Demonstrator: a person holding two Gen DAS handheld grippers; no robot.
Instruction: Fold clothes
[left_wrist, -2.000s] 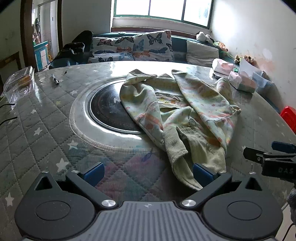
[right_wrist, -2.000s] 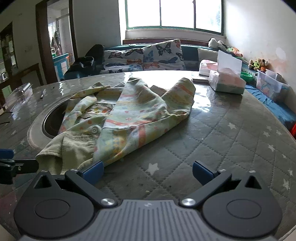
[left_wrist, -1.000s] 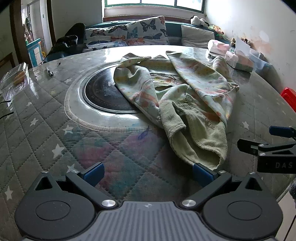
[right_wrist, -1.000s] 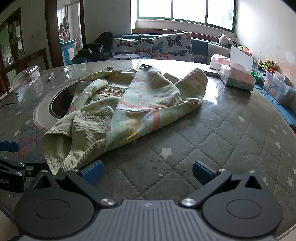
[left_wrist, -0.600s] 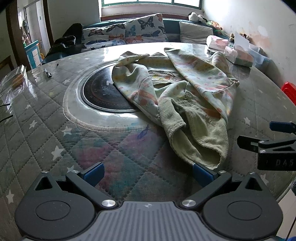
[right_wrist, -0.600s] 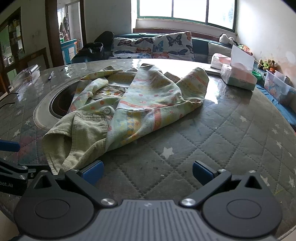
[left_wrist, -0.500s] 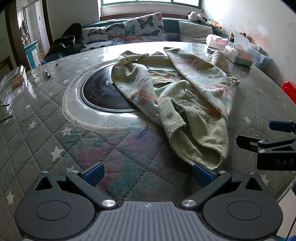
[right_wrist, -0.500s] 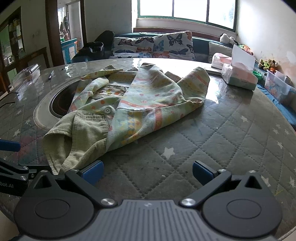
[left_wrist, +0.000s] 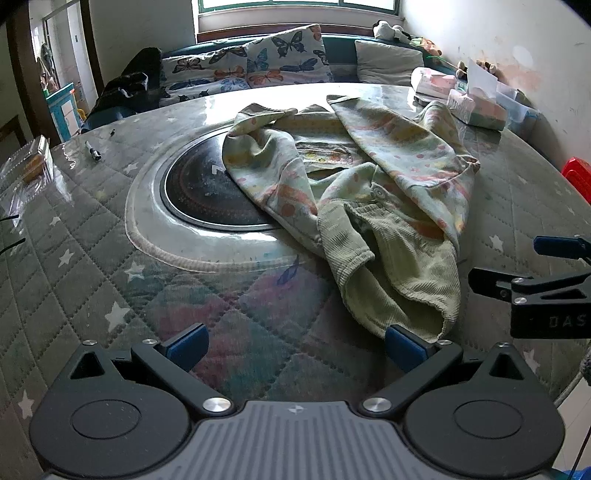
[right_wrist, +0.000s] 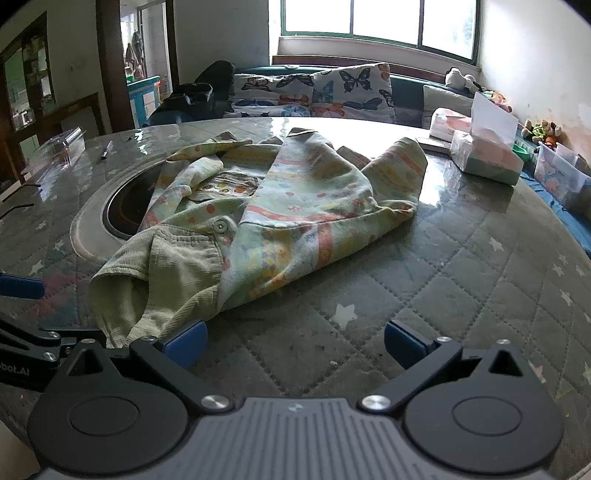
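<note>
A crumpled pale green child's garment (left_wrist: 369, 192) with orange and yellow print and a ribbed corduroy end lies on the round quilted table (left_wrist: 110, 258); it also shows in the right wrist view (right_wrist: 280, 214). My left gripper (left_wrist: 295, 345) is open and empty, its right pad just at the near corduroy edge. My right gripper (right_wrist: 295, 341) is open and empty, its left pad close to the same corduroy end. The right gripper also shows in the left wrist view (left_wrist: 535, 266), and the left gripper's finger (right_wrist: 22, 288) shows in the right wrist view.
A round black hotplate (left_wrist: 207, 192) sits in the table's middle, partly under the garment. Tissue boxes (right_wrist: 484, 155) stand at the far right, a pen (left_wrist: 93, 150) and a clear plastic box (left_wrist: 26, 166) at the far left. A sofa with butterfly cushions (right_wrist: 314, 96) lies behind.
Both grippers drew back toward the table's near edge over two seconds; in the last half second almost nothing moved. The garment has not moved.
</note>
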